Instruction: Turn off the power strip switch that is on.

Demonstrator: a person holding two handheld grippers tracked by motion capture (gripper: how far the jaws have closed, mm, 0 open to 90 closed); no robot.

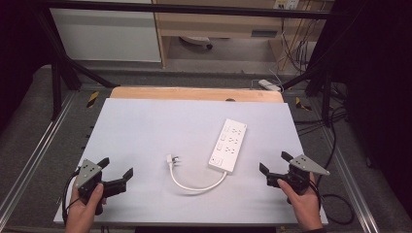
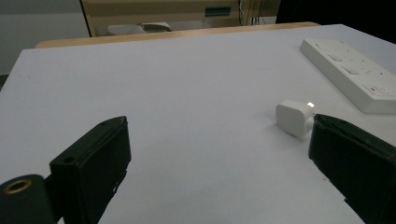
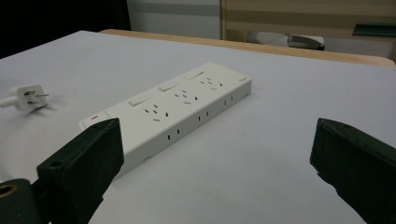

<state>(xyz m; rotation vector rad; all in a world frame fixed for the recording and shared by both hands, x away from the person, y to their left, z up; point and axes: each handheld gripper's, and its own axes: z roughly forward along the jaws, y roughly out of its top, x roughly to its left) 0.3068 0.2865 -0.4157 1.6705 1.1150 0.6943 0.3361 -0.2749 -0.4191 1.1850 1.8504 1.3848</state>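
A broad white rectangular table top (image 1: 160, 126) fills the middle of the high view, with a strip of pale wood edge (image 1: 194, 93) showing along its far side. On the right half of the top lies a long white plastic power strip (image 1: 227, 144), flat, its socket face up. Its long axis runs from the near side toward the far side, leaning slightly right as it goes away. In the right gripper view three rocker switches and three groups of socket holes line its top, with a small red mark at the near end; the maker's mark at the far end is too small to read.

A thin white cable (image 1: 194, 184) leaves the strip's near end, loops toward the person and curves back up to a small white plug (image 1: 171, 159) lying left of the strip, its pins pointing away and left. In the left gripper view the plug is partly cut off behind the right-hand jaw.

The left black gripper (image 1: 116, 169), held in a hand (image 1: 85, 208) at the near left corner, has its jaws spread wide and empty; the plug lies ahead and to its right, apart. The right black gripper (image 1: 273, 163), in the other hand (image 1: 303, 204), is likewise spread and empty, with the strip's near end ahead to its left, not touching.
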